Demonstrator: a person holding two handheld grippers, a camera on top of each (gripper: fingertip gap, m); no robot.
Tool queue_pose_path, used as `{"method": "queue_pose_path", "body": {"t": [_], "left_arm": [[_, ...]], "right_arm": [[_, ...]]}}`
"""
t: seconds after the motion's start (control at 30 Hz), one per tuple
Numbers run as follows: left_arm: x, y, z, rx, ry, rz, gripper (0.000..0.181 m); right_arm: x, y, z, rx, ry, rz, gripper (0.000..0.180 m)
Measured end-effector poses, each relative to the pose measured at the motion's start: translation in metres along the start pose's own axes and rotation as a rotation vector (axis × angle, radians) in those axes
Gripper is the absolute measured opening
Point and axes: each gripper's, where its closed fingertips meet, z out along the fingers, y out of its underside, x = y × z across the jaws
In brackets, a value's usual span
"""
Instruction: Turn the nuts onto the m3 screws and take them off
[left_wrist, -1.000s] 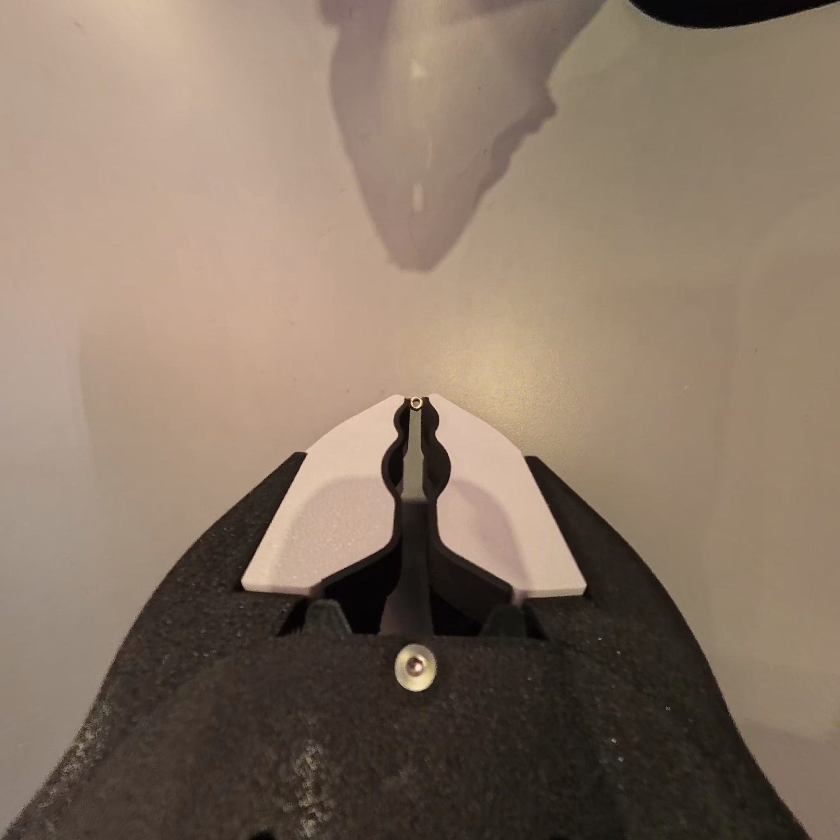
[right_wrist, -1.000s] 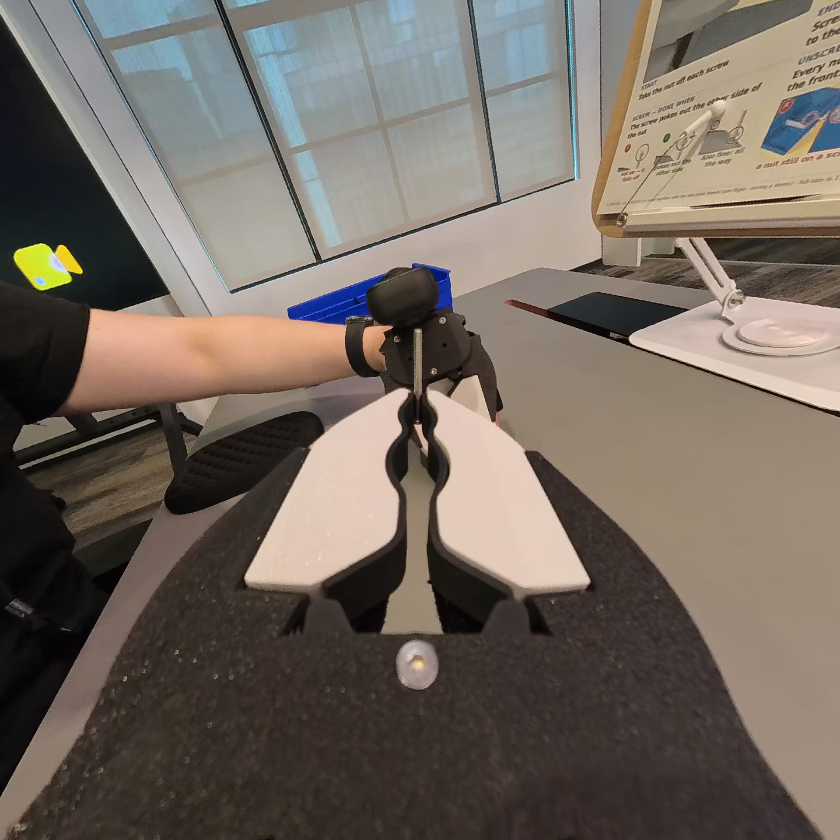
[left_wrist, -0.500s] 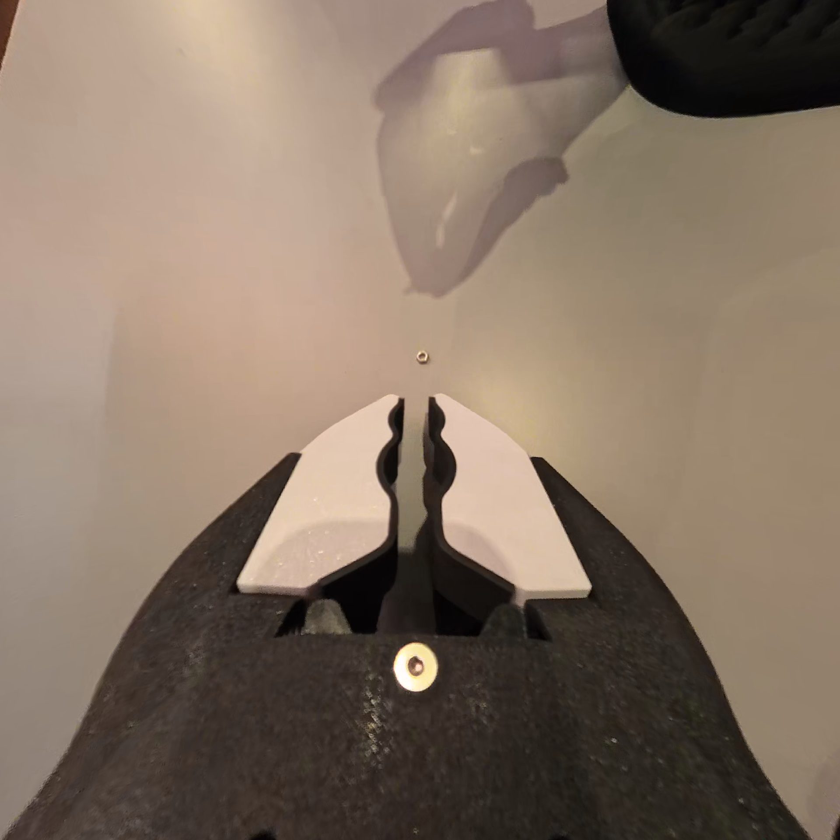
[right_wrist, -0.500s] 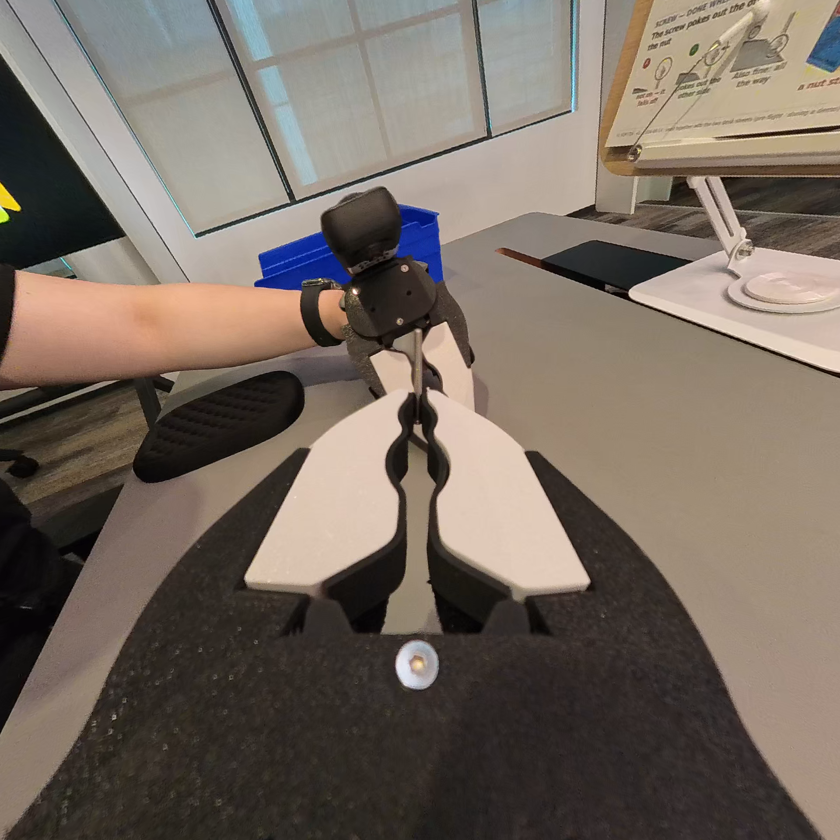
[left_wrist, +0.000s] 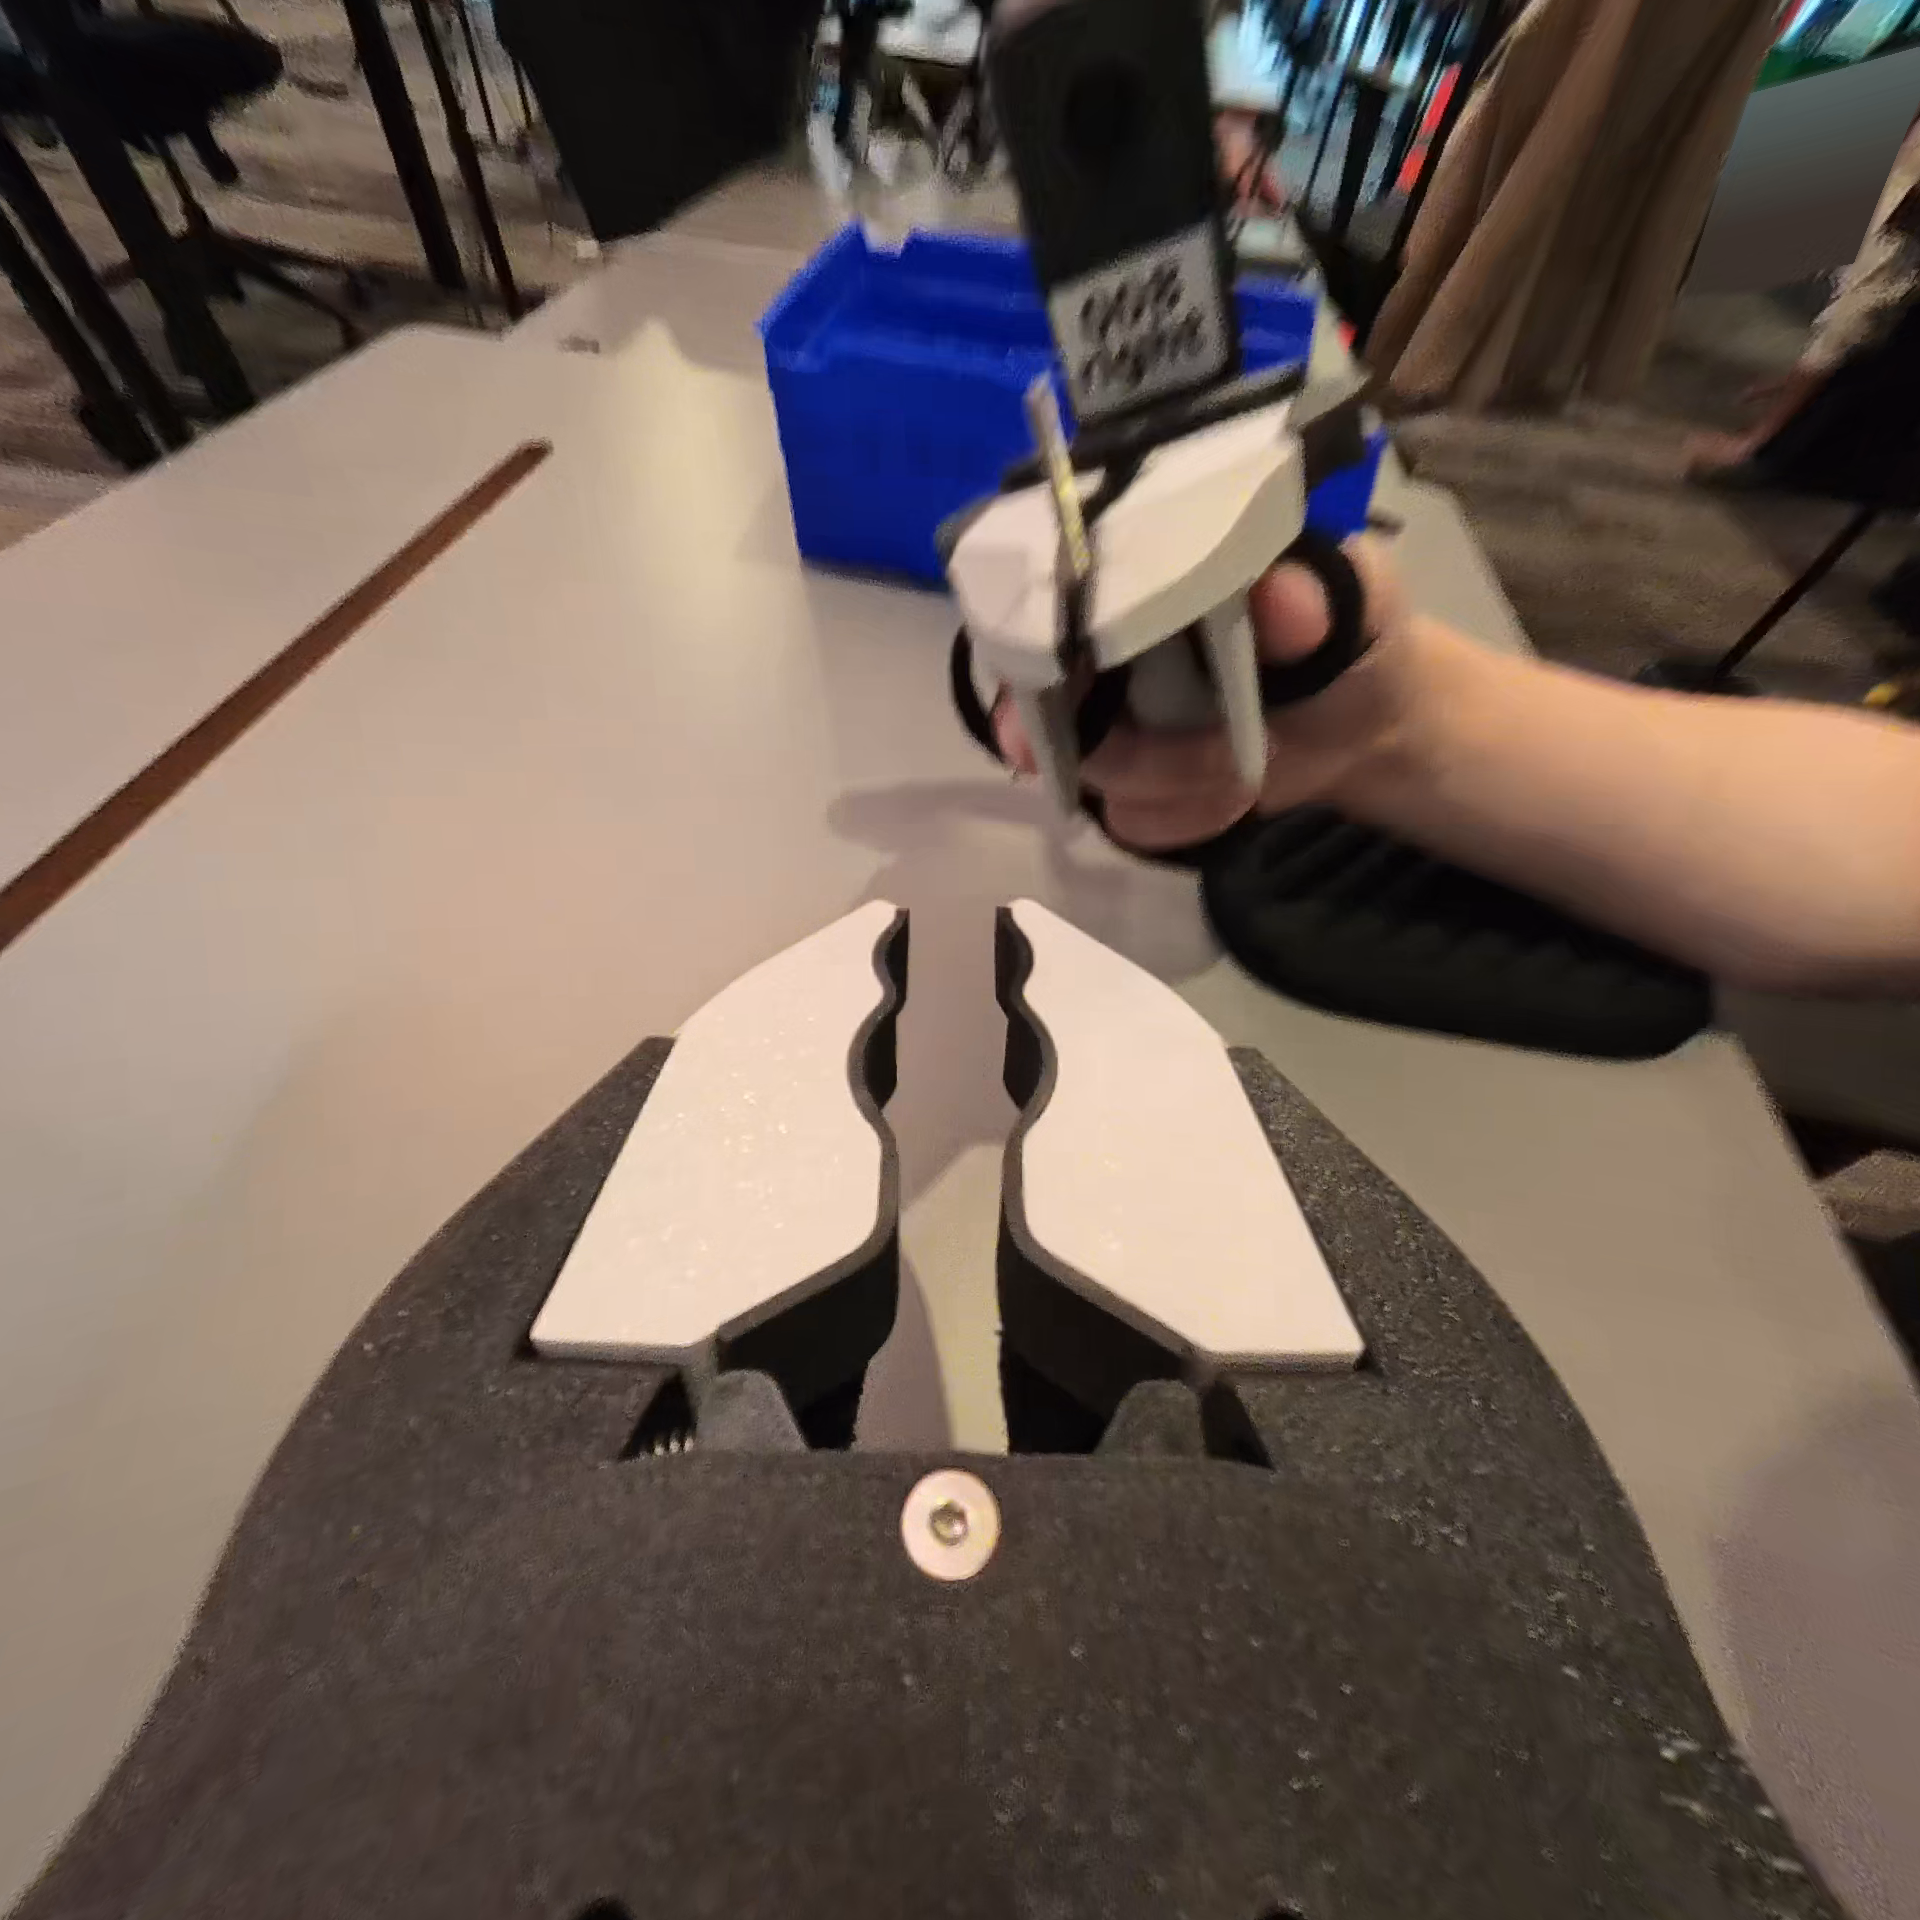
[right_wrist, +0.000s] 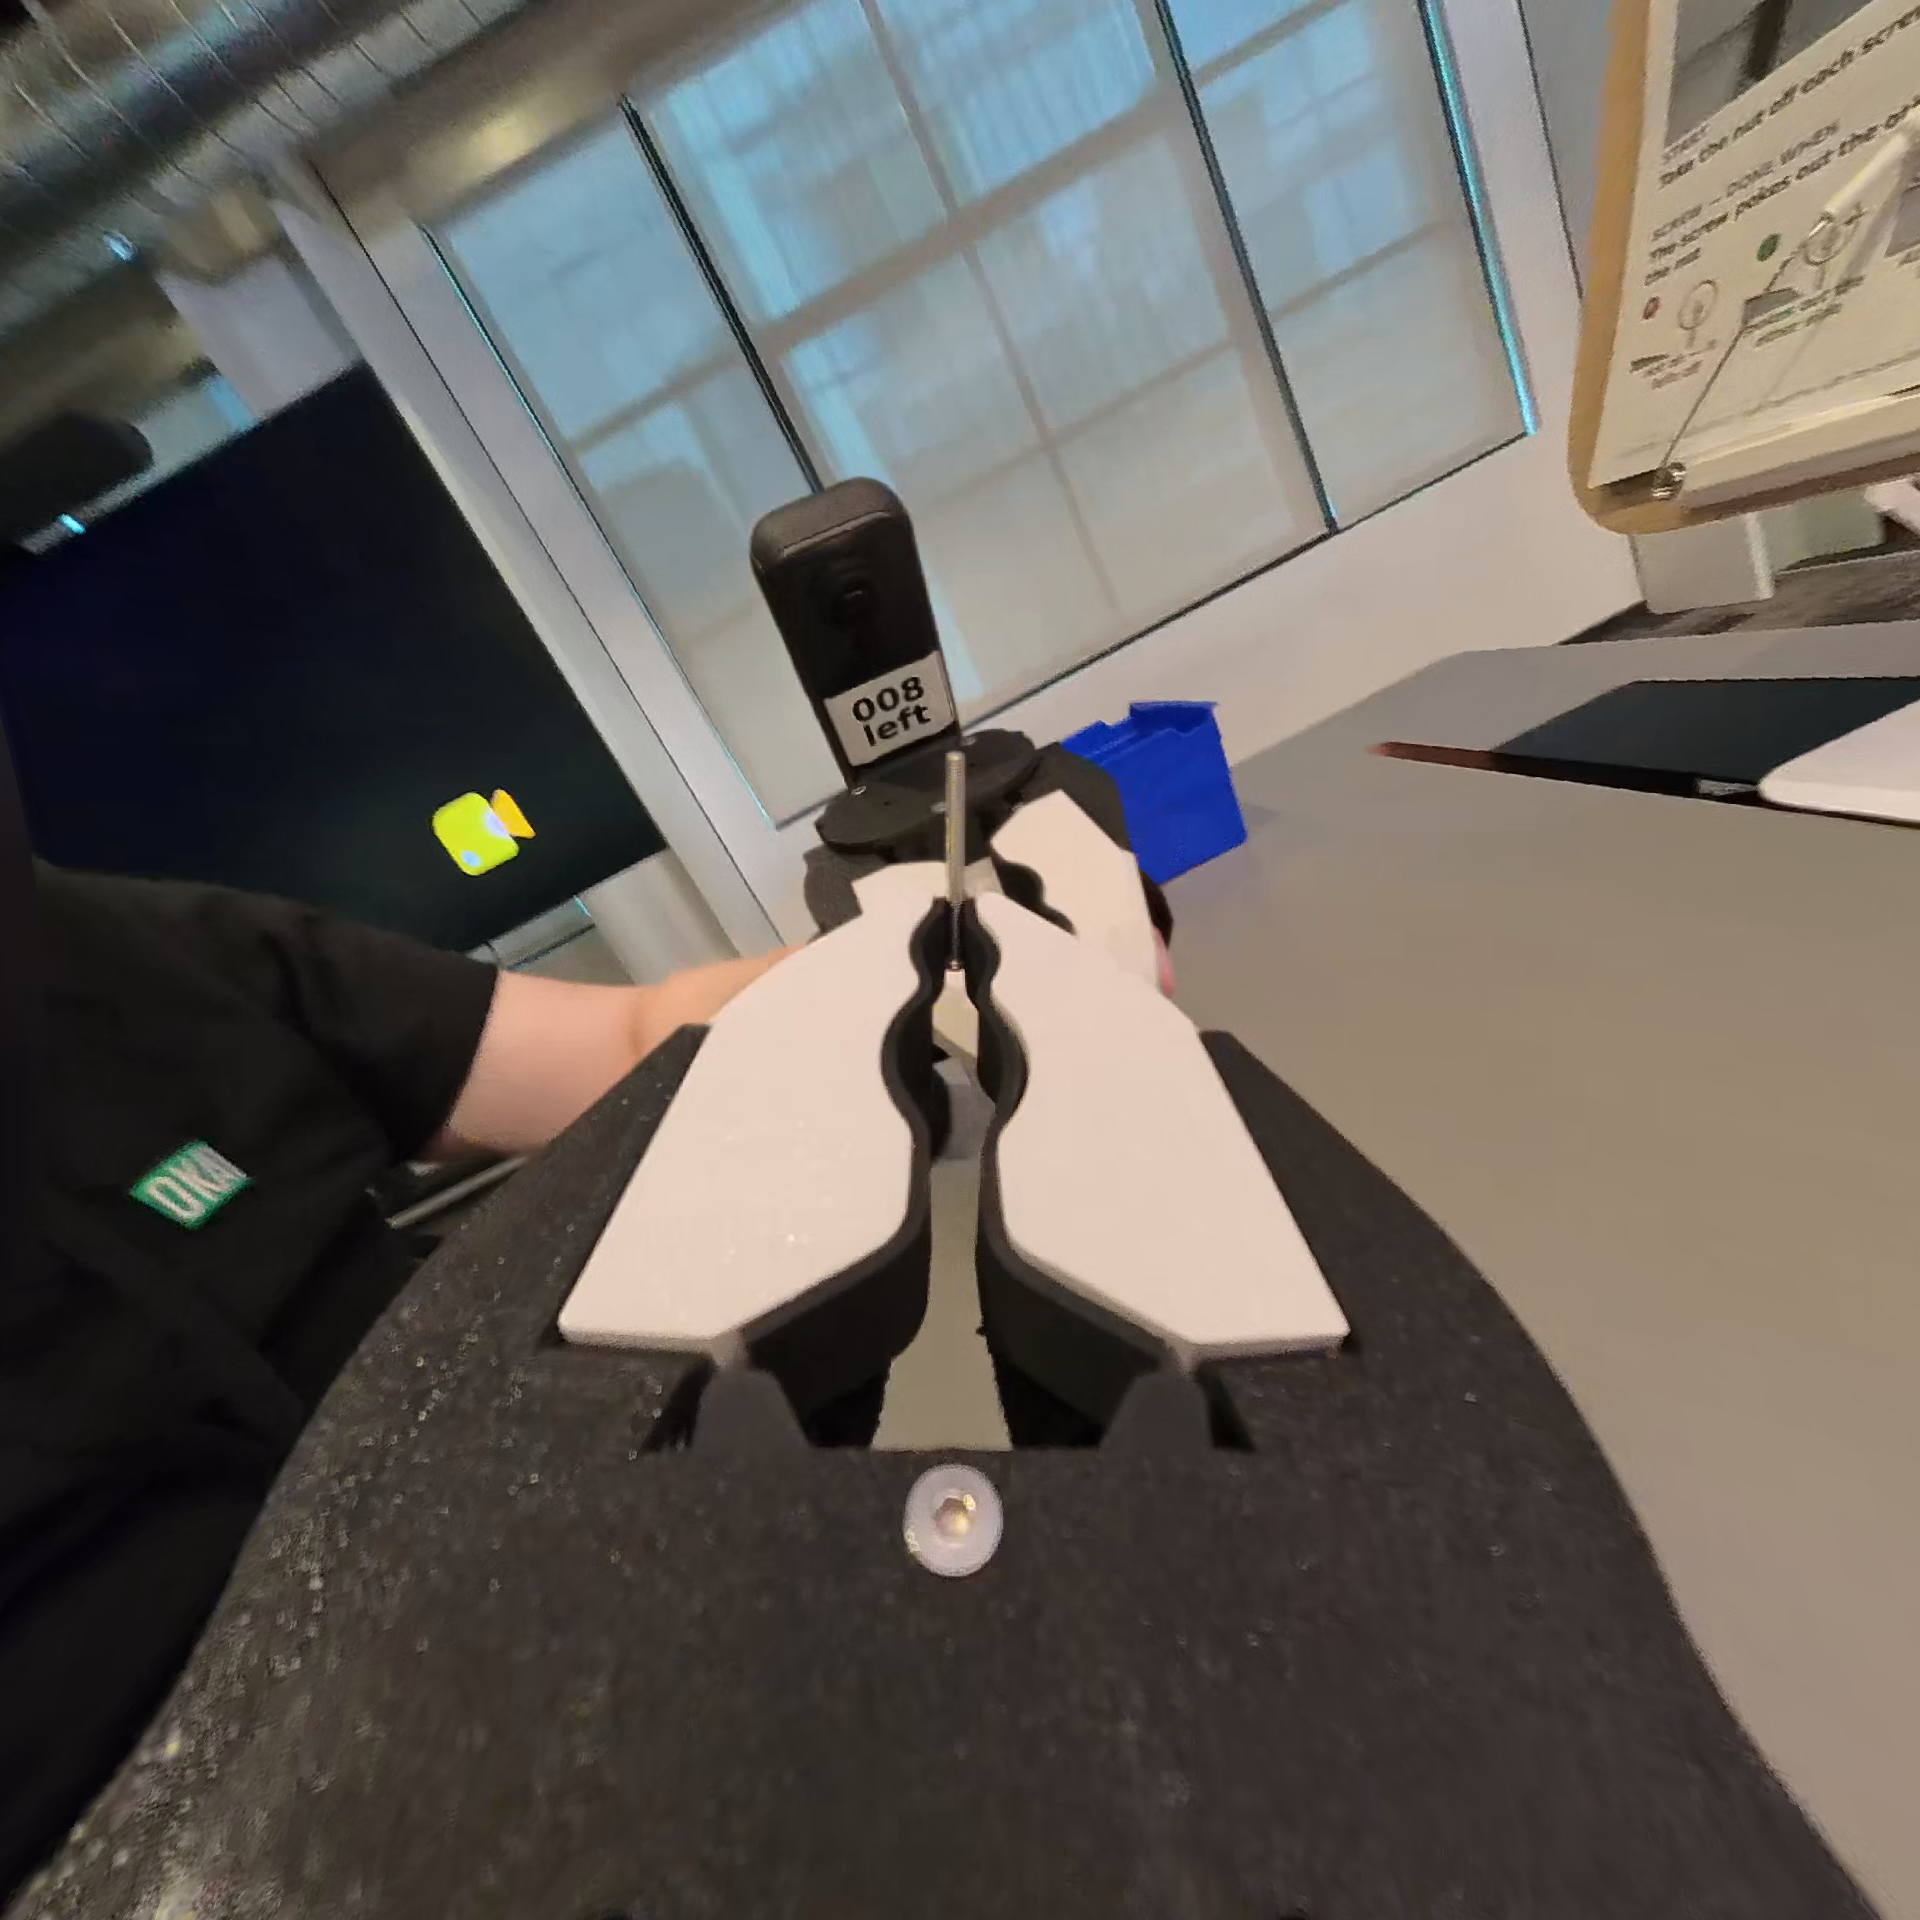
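Note:
My right gripper (right_wrist: 954, 920) is shut on the lower end of a long thin m3 screw (right_wrist: 954, 831), which stands upright out of its tips. In the left wrist view the right gripper (left_wrist: 1060, 613) is held in a hand above the table ahead and to the right, with the screw (left_wrist: 1065, 499) between its fingers. My left gripper (left_wrist: 951, 914) is open by a small gap and empty, above the grey table (left_wrist: 520, 831). One of its white fingers (right_wrist: 1081, 873) shows just behind the screw in the right wrist view. No nut is in view.
A blue bin (left_wrist: 894, 416) stands at the far side of the table; it also shows in the right wrist view (right_wrist: 1164, 779). A black wrist pad (left_wrist: 1455, 956) lies under the right hand. An instruction board (right_wrist: 1756, 239) on a stand and a dark flat pad (right_wrist: 1704, 727) are at the right. The left gripper's tips are roughly 5 cm from the right gripper's.
The left gripper let go of the nut onto the table, opened wider and swung up from looking down at the table to looking across it. The right gripper tilted up with the screw.

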Motion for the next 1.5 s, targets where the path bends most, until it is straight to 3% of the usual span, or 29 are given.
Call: {"method": "queue_pose_path", "body": {"t": [0.1,0.33,0.57,1.23,1.5], "left_arm": [[0.01,-0.02,-0.009,0.058,-0.017,0.034,0.014],[0.014,-0.058,-0.032,0.233,-0.026,-0.025,0.008],[0.019,-0.049,-0.026,0.183,-0.017,0.004,0.012],[0.026,-0.04,-0.026,0.145,0.028,-0.01,0.002],[0.03,-0.037,-0.023,0.124,0.06,-0.026,0.002]], "right_arm": [[-0.011,-0.007,0.001,0.058,-0.079,0.081,0.002],[-0.007,0.02,0.014,-0.119,0.006,-0.063,0.002],[-0.011,0.025,0.02,-0.151,0.044,-0.206,0.002],[-0.01,0.03,0.023,-0.177,0.068,-0.257,0.01],[-0.012,0.027,0.022,-0.164,0.062,-0.256,0.003]]}}
